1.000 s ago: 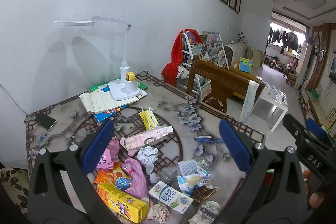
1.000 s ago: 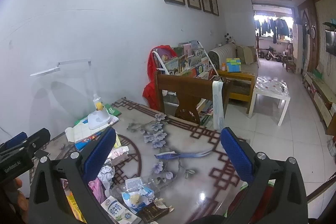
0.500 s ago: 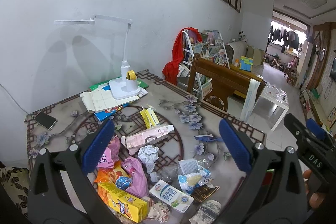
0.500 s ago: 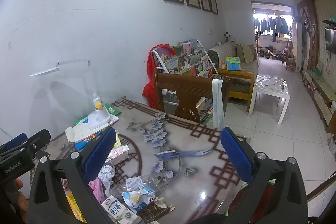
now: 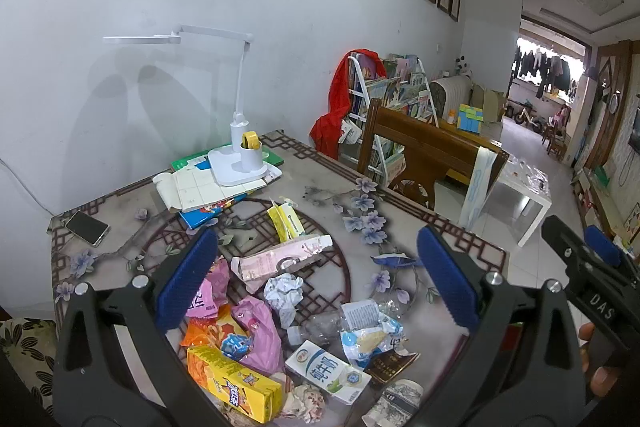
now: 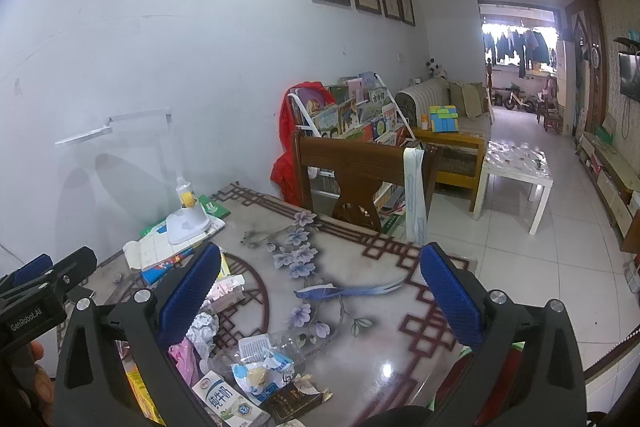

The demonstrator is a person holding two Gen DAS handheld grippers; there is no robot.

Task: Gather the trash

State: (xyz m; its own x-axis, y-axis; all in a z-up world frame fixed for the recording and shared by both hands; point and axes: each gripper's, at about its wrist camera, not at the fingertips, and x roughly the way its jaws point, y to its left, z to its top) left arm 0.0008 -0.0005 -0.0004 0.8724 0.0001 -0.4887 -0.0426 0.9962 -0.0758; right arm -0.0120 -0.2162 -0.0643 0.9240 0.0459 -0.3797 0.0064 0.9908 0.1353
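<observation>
Left gripper (image 5: pixel 316 279) spread wide, empty; right gripper (image 6: pixel 320 287) likewise. Trash pile (image 5: pixel 292 327) on table (image 5: pixel 420 227) below and between left pads. Risk: crowded wrappers, clear bottle (image 5: pixel 332 323) overlapping, so closing could snag neighbours or slip.

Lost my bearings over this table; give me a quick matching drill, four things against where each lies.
1 phone
2 yellow carton
3 crumpled paper ball
4 desk lamp

a on the books by the wall
b near table edge, beside the milk carton
c far left corner
d pile's middle, below the pink carton

1-c, 2-b, 3-d, 4-a
</observation>
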